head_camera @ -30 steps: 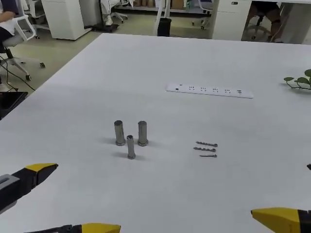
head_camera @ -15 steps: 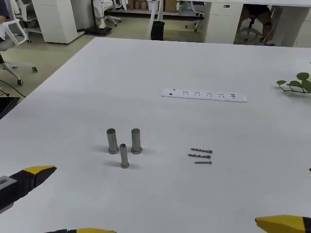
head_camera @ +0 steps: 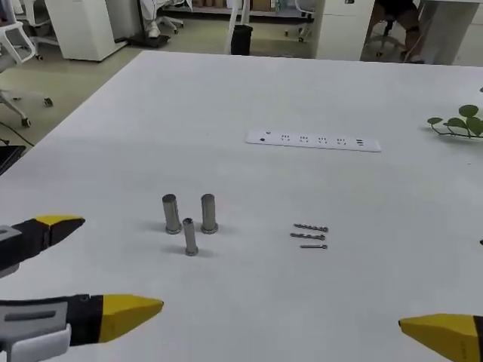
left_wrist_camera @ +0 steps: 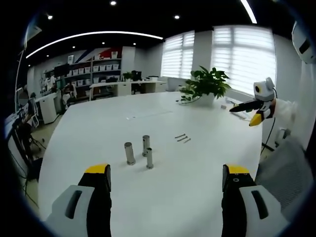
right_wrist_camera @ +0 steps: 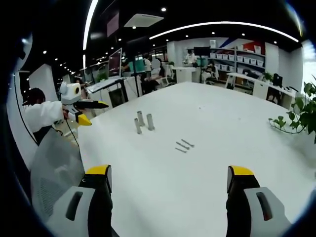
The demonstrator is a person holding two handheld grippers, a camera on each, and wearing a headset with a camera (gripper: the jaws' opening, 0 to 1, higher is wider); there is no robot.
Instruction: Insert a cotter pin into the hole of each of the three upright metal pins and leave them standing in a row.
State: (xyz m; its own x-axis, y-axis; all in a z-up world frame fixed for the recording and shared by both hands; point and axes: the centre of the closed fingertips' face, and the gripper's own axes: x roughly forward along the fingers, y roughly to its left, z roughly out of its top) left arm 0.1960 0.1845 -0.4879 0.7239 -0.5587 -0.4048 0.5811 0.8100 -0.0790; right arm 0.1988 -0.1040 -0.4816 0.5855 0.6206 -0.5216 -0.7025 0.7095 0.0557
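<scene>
Open-plan office. Head view: big white table [head_camera: 226, 98] with a power strip [head_camera: 313, 141]; swivel chair [head_camera: 11, 56] and white cabinets [head_camera: 75, 26] at upper left. Left gripper view: shelves [left_wrist_camera: 101, 66] of boxes at upper left, desks [left_wrist_camera: 123, 88] just below, blinds [left_wrist_camera: 244, 54] over windows at upper right, potted plant [left_wrist_camera: 204, 85] right of centre. Right gripper view: curved strip light [right_wrist_camera: 222, 22] across the top.
</scene>
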